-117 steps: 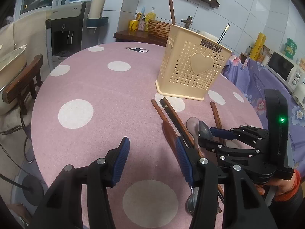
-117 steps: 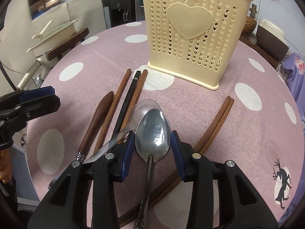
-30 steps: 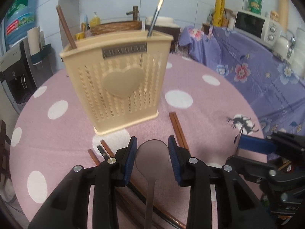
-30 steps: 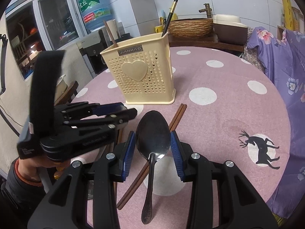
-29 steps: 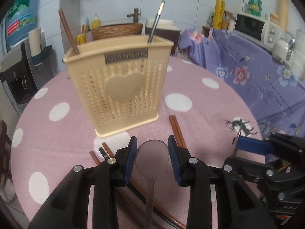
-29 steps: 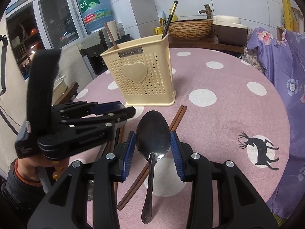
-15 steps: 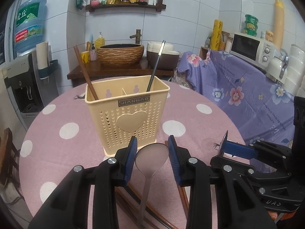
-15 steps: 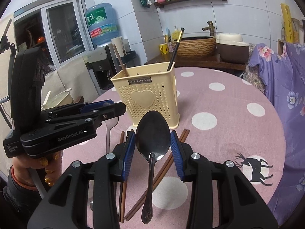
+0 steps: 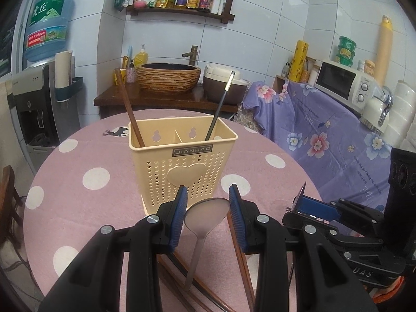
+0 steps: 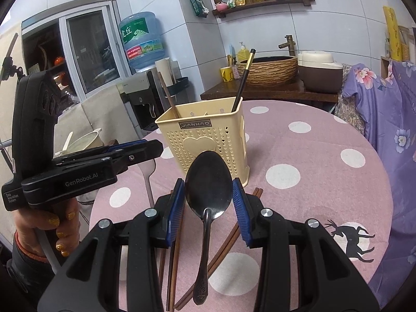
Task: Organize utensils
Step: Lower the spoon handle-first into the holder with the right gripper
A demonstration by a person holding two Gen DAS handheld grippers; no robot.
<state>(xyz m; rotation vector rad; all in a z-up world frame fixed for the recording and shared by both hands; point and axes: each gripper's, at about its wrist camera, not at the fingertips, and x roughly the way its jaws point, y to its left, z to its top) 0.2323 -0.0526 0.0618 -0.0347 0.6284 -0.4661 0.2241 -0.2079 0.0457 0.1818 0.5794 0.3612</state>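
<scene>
A cream perforated utensil holder (image 9: 182, 166) (image 10: 208, 140) stands mid-table with a brown chopstick (image 9: 128, 109) and a black chopstick (image 9: 219, 106) sticking out. My left gripper (image 9: 206, 208) is shut on the bowl of a matte steel spoon (image 9: 205, 214), held above the table just in front of the holder, handle hanging down. My right gripper (image 10: 208, 195) is shut on a darker shiny spoon (image 10: 208, 182), likewise lifted, handle down. In the right wrist view the left gripper (image 10: 145, 153) shows at left, its spoon (image 10: 148, 174) dangling. Brown chopsticks (image 10: 223, 244) lie on the table below.
The round table wears a pink cloth with white dots (image 9: 91, 179). More chopsticks (image 9: 241, 257) lie under the grippers. A purple floral cover (image 9: 325, 140) drapes furniture at right; a chair (image 9: 7, 195) stands at left. A water dispenser (image 10: 140, 88) stands behind.
Both grippers have risen with their spoons; the holder's open top and divider now show. The left gripper also tilted up toward the room.
</scene>
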